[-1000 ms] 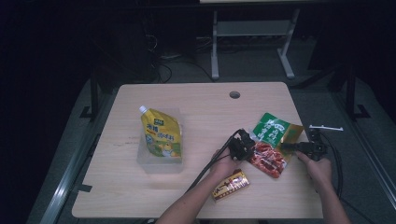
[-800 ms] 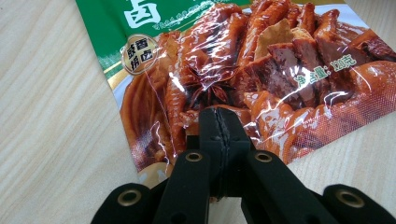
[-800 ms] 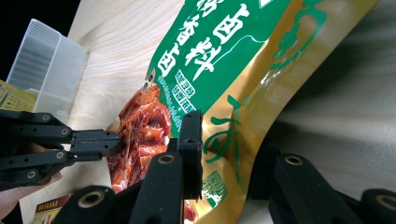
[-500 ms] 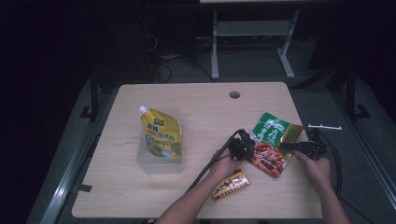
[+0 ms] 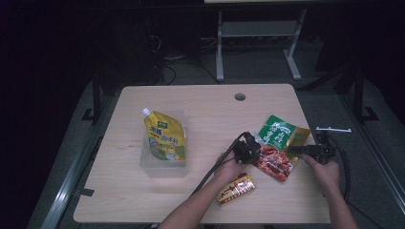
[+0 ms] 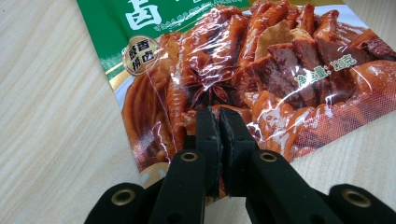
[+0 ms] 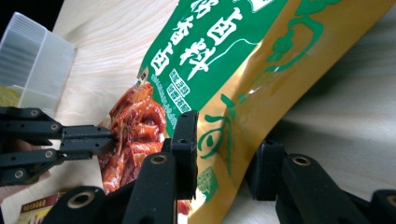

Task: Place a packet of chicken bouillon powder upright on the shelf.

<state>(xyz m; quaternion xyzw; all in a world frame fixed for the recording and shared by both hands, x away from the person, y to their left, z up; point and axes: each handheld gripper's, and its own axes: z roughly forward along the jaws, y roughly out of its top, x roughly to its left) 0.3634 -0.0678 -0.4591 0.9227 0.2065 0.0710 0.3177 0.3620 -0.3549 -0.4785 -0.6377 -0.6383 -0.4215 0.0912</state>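
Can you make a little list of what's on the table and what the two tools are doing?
Table: light wood, round hole near the far edge
Snack bag: green and gold, meat picture, on the table's right side
Left tool: jaws shut, pinching the bag's near-left edge
Right tool: jaws apart around the bag's gold edge, just opening wider
Yellow pouch: lying on a clear box, left side
Small packet: red and gold, by the near edge
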